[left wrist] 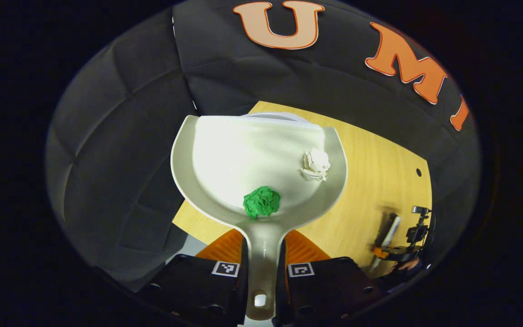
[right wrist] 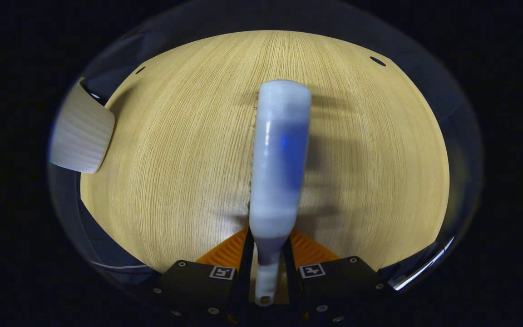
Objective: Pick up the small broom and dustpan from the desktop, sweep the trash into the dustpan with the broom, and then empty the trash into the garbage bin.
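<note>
In the left gripper view my left gripper point(left wrist: 263, 254) is shut on the handle of a white dustpan point(left wrist: 225, 150), held above the wooden desktop point(left wrist: 379, 181). A green crumpled paper ball point(left wrist: 262, 201) lies near the pan's neck, a white crumpled paper ball point(left wrist: 315, 164) at its right side. A white rim point(left wrist: 275, 115) peeks over the pan's far edge. In the right gripper view my right gripper point(right wrist: 268, 254) is shut on the handle of the small white broom point(right wrist: 279, 150), which points out over the desktop point(right wrist: 175, 159). Far off at lower right, the left gripper view shows the broom point(left wrist: 386, 236) and right gripper point(left wrist: 404, 250).
A white ribbed garbage bin point(right wrist: 82, 134) stands at the desktop's left edge in the right gripper view. Small round holes point(right wrist: 377, 61) mark the desktop's far corners. Black cloth wall point(left wrist: 120, 150) surrounds the desk on the left and back.
</note>
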The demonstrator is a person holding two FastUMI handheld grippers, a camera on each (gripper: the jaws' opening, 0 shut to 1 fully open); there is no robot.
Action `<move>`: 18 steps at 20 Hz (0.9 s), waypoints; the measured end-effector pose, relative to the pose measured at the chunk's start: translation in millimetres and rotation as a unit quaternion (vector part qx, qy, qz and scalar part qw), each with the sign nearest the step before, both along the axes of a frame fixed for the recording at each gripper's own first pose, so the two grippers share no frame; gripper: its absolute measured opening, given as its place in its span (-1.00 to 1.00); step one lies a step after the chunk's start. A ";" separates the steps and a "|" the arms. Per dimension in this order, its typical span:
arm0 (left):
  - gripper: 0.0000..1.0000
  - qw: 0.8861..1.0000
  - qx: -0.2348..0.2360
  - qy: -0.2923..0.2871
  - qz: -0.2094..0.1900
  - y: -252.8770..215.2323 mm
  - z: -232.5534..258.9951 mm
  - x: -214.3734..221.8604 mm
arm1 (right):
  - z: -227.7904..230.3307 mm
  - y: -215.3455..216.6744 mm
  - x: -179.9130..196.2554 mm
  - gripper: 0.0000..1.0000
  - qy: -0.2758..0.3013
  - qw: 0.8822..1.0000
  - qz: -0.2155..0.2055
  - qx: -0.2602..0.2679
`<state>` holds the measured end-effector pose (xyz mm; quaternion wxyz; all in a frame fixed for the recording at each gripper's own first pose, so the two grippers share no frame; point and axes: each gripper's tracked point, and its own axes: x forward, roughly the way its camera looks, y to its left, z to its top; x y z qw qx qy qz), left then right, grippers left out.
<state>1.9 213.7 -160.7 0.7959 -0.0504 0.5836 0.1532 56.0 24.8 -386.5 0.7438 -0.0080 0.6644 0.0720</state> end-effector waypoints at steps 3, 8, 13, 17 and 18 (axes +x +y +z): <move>-0.51 0.999 0.037 0.030 -0.026 19.1 0.3 -7.9 | 0.6 2.7 1.3 -0.12 0.001 1.000 -0.003 0.006; -0.51 0.983 0.128 0.079 -0.106 47.5 18.2 -11.3 | 1.1 4.7 2.4 0.00 0.002 1.000 -0.002 0.010; -0.51 0.947 0.226 0.131 -0.187 78.0 31.1 -12.6 | 0.2 5.0 2.2 0.05 0.002 1.000 0.002 0.012; -0.52 0.899 0.315 0.165 -0.257 90.1 49.6 -2.2 | 0.0 3.2 0.2 -0.10 0.004 1.000 0.003 0.010; -0.52 0.878 0.341 0.175 -0.286 93.4 55.6 1.2 | -0.3 2.4 -0.2 -0.07 0.004 1.000 0.004 0.009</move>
